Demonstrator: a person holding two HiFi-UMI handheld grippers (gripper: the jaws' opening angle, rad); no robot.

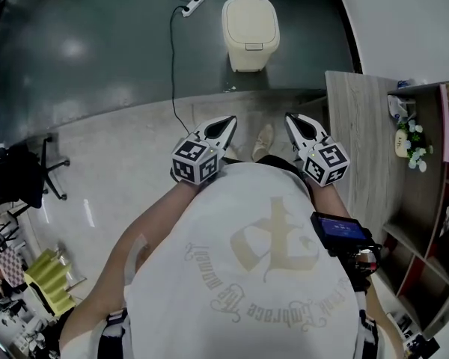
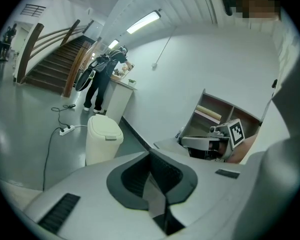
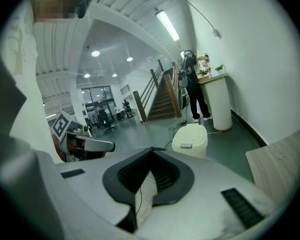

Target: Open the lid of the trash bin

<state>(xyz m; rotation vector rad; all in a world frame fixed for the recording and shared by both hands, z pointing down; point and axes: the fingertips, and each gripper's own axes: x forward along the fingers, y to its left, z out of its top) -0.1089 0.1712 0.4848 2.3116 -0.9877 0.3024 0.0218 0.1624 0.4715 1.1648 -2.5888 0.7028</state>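
Left gripper (image 1: pixel 224 128), right gripper (image 1: pixel 294 124): jaws pressed together on both, nothing held, level at chest. Trash bin (image 1: pixel 250 33) well ahead on dark floor, lid (image 1: pixel 251 15) down. Best to close in first, then work the front tab (image 1: pixel 253 47) squarely.

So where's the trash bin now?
Head view, top centre: the trash bin stands on the dark floor, a power strip just left of it.
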